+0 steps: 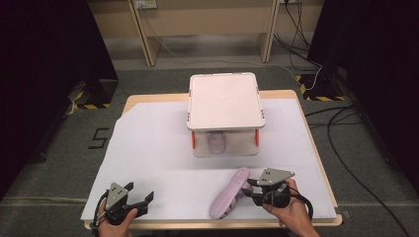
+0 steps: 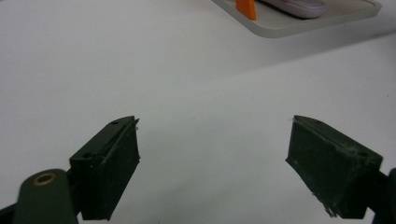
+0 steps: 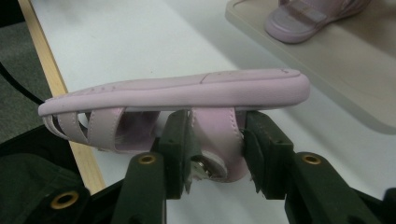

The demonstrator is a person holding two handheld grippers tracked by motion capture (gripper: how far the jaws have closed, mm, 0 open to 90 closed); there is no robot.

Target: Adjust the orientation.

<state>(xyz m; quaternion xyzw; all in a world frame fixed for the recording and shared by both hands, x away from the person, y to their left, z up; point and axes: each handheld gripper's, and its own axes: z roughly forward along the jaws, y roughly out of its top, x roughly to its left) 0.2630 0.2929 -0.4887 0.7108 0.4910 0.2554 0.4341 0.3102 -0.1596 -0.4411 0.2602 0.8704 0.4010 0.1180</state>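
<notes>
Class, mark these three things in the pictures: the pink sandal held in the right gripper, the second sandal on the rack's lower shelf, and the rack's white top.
held sandal (image 3: 187,93), right gripper view, on its sole edge.
second sandal (image 1: 216,142), high view, on its strap.
rack top (image 1: 225,101), high view, on its flat middle.

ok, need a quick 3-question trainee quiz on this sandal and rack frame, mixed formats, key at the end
1. True or false: the left gripper is open and holds nothing.
2. Multiple choice: what part of the pink sandal does the right gripper clamp? A) the toe tip B) a strap C) the sole edge
3. Short answer: where is the second sandal?

Key
1. True. In the left gripper view its jaws stand wide apart over the bare white table cover.
2. B. In the right gripper view the jaws close on a strap, with the sole turned on its side.
3. On the lower shelf of the white rack with orange posts, under its top tray.
</notes>
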